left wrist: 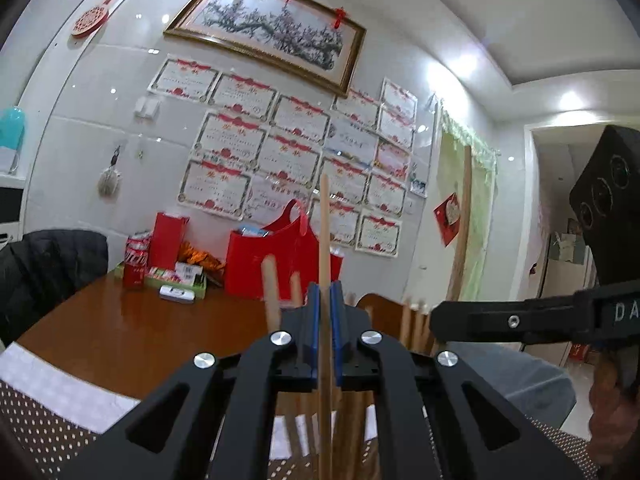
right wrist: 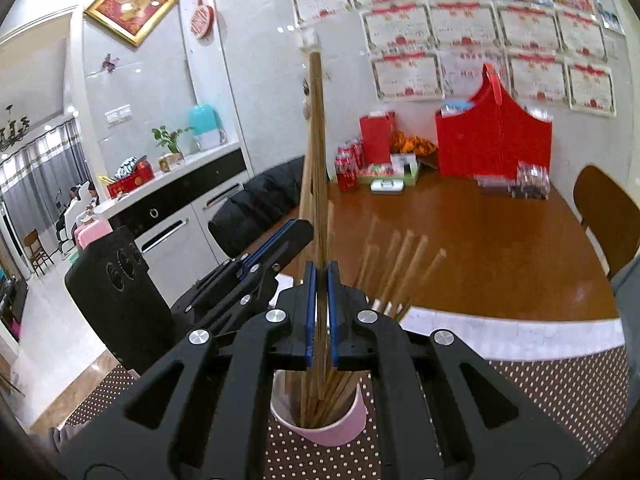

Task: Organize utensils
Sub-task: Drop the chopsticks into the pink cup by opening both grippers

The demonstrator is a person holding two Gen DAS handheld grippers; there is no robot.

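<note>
So, quick rundown of where we're at:

Step in hand: looks like we're mid-way through dropping chopsticks into the pink cup [right wrist: 320, 424], one stick per gripper.

Left gripper [left wrist: 327, 292]: jaws pinched tight on a pale chopstick [left wrist: 325, 240], held upright.

Right gripper [right wrist: 319, 276]: jaws clamped on a darker chopstick [right wrist: 318, 140], also upright, its lower end seemingly down in the cup already.

Cup: sits on the dotted placemat [right wrist: 540, 392] right under the right gripper, with a fan of loose chopsticks [right wrist: 400, 268] leaning out the far side.

Next move: we'd guess the dark stick just needs letting go, then the pale one gets lined up over the rim and lowered in.

Tight spots: both grippers are just beside each other over one cup, so we take turns. The leaning sticks could get knocked.

Open room: the brown table [right wrist: 500, 248] past the mat is bare until the red bag [right wrist: 492, 140] and cans [right wrist: 347, 168] by the wall.

Edge: the mat's near edge runs close to the table drop-off on our left.
</note>
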